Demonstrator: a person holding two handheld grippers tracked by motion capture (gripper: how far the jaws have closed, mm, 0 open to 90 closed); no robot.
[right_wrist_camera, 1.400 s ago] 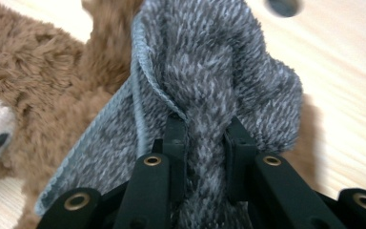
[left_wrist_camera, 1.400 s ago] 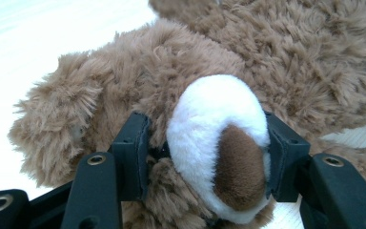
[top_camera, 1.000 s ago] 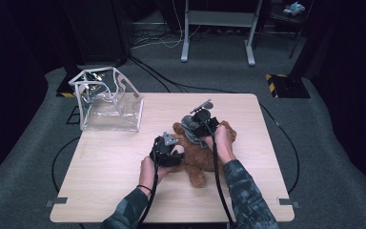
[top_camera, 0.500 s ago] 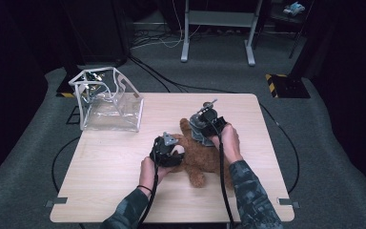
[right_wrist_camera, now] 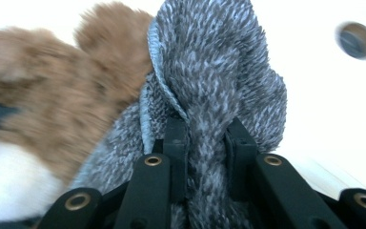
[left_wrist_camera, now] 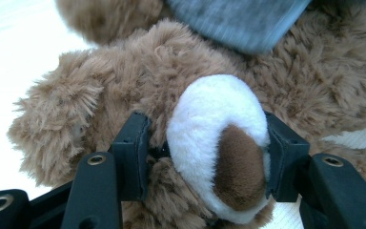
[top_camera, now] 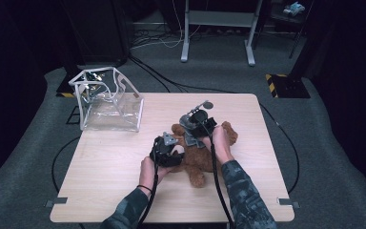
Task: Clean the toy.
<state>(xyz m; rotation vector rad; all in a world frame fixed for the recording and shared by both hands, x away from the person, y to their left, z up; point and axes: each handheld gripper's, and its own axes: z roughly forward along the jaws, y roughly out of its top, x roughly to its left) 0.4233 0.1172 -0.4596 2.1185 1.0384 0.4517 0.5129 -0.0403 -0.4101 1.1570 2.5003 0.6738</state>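
Observation:
A brown teddy bear (top_camera: 201,160) lies on the wooden table (top_camera: 119,186), right of centre. My left gripper (top_camera: 166,150) is at the bear's head, and in the left gripper view it (left_wrist_camera: 205,143) is shut on the white muzzle (left_wrist_camera: 209,119) with its brown nose. Just beyond the bear's head, my right gripper (top_camera: 198,121) hovers. In the right gripper view it (right_wrist_camera: 205,143) is shut on a bunched grey knitted cloth (right_wrist_camera: 209,81) that lies against the bear's fur (right_wrist_camera: 62,90). The same cloth (left_wrist_camera: 233,19) shows above the head in the left gripper view.
A clear plastic box with a white frame (top_camera: 107,100) stands at the table's far left corner. Cables run across the grey carpet behind the table, where a metal stand (top_camera: 217,28) rises. Bare tabletop lies left of and in front of the bear.
My right gripper has shifted slightly left with the grey cloth, after drifting right. The left gripper has stayed at the bear's head.

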